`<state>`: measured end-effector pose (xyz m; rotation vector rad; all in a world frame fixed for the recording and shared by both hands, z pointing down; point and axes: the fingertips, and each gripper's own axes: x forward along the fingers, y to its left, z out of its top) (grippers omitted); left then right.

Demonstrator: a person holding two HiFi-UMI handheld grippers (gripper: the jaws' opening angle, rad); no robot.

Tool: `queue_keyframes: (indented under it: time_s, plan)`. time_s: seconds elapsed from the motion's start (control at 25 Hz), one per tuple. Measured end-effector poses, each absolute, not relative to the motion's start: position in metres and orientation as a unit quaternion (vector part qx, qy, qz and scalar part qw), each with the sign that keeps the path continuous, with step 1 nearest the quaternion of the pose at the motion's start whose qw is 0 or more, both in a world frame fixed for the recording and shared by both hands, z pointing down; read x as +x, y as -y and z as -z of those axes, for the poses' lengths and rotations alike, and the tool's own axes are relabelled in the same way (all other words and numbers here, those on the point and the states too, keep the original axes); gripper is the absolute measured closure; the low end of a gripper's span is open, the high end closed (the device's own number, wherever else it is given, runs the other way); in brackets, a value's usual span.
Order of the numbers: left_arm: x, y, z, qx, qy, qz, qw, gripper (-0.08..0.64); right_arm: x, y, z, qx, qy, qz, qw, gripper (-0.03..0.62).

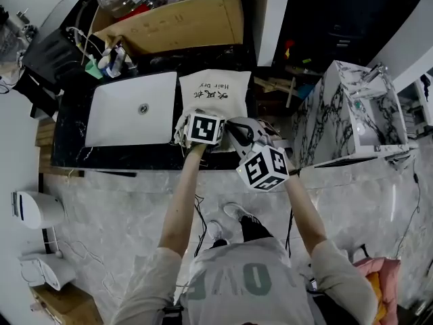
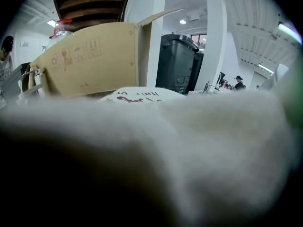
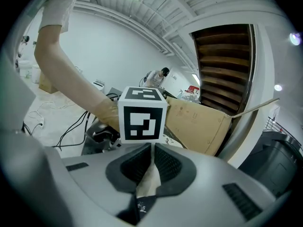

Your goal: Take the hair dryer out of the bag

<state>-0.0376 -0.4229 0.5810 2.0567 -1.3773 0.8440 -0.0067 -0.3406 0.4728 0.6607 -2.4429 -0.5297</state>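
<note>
Head view looks steeply down on the counter (image 1: 67,156). Left gripper view sits against blurred cloth, probably the bag (image 2: 199,145), facing the box (image 2: 90,63); right gripper view shares that box.

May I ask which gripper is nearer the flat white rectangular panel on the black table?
Left: left gripper sits just right of the panel; right gripper farther right, pinching the cream cloth bag.

White printed cloth bag (image 1: 215,90) lies on dark counter (image 1: 67,153), near edge bunched.
</note>
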Motion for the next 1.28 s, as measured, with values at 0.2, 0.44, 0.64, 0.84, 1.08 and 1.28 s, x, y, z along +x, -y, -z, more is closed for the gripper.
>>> queue_keyframes:
  time_s: [0.2, 0.44, 0.64, 0.84, 1.08, 1.28]
  plan:
    - [-0.033, 0.419, -0.588, 0.765, 0.474, -0.336, 0.278, 0.223, -0.007, 0.343, -0.475, 0.249, 0.912, 0.183, 0.270, 0.543]
    - [-0.033, 0.419, -0.589, 0.766, 0.474, -0.344, 0.266, 0.255, -0.005, 0.343, -0.476, 0.250, 0.911, 0.184, 0.272, 0.543]
    - [-0.033, 0.417, -0.588, 0.768, 0.472, -0.334, 0.276, 0.287, -0.006, 0.342, -0.478, 0.256, 0.911, 0.175, 0.270, 0.543]
    - [-0.033, 0.405, -0.580, 0.774, 0.473, -0.319, 0.275, 0.287, -0.006, 0.347, -0.471, 0.271, 0.904, 0.188, 0.271, 0.545]
    - [-0.025, 0.358, -0.568, 0.787, 0.462, -0.307, 0.271, 0.287, -0.002, 0.350, -0.463, 0.303, 0.893, 0.187, 0.275, 0.545]
    - [-0.026, 0.317, -0.558, 0.792, 0.469, -0.287, 0.265, 0.287, -0.004, 0.346, -0.456, 0.310, 0.889, 0.187, 0.280, 0.545]
